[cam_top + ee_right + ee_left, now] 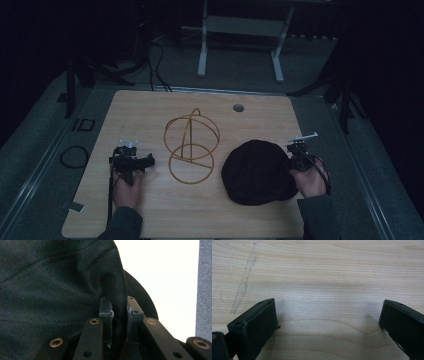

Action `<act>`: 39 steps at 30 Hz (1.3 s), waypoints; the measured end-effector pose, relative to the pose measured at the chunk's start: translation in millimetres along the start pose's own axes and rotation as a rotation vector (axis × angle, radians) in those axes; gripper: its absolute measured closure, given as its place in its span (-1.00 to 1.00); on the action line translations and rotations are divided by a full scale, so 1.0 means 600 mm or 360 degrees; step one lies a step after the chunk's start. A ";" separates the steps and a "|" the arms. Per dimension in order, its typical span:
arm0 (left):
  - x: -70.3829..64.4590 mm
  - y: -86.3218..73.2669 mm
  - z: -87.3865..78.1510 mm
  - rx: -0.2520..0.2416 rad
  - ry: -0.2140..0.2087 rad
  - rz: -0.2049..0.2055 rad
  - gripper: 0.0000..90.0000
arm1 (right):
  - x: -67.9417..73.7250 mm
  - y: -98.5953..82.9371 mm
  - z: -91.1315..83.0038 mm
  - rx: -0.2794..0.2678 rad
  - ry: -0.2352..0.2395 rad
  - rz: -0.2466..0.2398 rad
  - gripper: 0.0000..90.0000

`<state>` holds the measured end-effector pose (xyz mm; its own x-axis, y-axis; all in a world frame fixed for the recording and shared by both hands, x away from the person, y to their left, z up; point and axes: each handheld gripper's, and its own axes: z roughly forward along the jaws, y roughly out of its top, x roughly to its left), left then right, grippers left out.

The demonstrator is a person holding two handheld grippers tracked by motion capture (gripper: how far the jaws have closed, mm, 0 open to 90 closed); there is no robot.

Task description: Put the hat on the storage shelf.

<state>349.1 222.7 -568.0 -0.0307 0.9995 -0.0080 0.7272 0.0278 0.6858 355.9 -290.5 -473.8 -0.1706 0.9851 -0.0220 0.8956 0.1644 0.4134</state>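
From the high view, we're looking down on a pale wooden bench in a dim room. Dead centre stands a gold wire stand, two rings joined by upright rods, touching nothing. To its right lies a black cap, flat on the wood, near the bench's right edge. The right gripper is in at the cap's right rim, the person's hand wrapped around its body just behind. Over on the other side, the left gripper sits low over bare wood, pointing toward the wire stand but well apart from it. A small round grommet hole marks the far side of the bench. No writing or label can be read anywhere; the light is too low.

Left gripper view now: the two black jaws stand wide apart with nothing between them, just wood grain and a pale scuff mark running up the upper left.

And the right gripper view: here's the action. The jaws are pinched tight on a fold of the cap's dark woven fabric, the cloth bunched and creased right where they bite. The bright bench top shows beyond the cap at the upper right, with a strip of grey floor at the far edge.
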 end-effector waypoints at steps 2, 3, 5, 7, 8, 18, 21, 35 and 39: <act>0.000 0.000 0.000 0.0000 0.0000 0.0001 -0.97 | -0.001 0.005 -0.001 0.0001 0.0004 -0.0006 0.76; 0.000 0.000 0.000 0.0000 0.0000 0.0001 -0.97 | -0.002 0.007 -0.002 0.0008 0.0007 -0.0012 0.76; 0.000 0.000 0.000 0.0001 0.0001 0.0001 -0.97 | -0.003 0.014 -0.003 0.0011 0.0016 -0.0022 0.76; 0.000 0.000 0.000 0.0001 0.0000 0.0001 -0.97 | -0.005 0.021 -0.004 0.0018 0.0032 -0.0026 0.76; 0.000 0.000 0.000 0.0002 0.0000 0.0001 -0.97 | -0.007 0.025 -0.005 0.0022 0.0041 -0.0030 0.76; 0.000 0.000 0.000 0.0002 0.0000 0.0001 -0.97 | -0.015 0.062 -0.014 0.0042 0.0072 -0.0037 0.76; 0.000 0.000 0.000 0.0001 0.0001 0.0001 -0.97 | -0.018 0.073 -0.019 0.0036 0.0098 -0.0030 0.76; 0.000 0.000 0.000 0.0001 0.0000 0.0001 -0.97 | -0.015 0.120 -0.033 0.0088 0.0172 -0.0086 0.76; 0.000 0.000 0.000 0.0002 0.0000 0.0001 -0.97 | -0.018 0.129 -0.039 0.0087 0.0163 -0.0077 0.76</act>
<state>349.0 222.8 -567.9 -0.0303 0.9995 -0.0073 0.7280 0.0271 0.6851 417.7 -289.4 -420.3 -0.2528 0.9660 0.0538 0.9059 0.2167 0.3639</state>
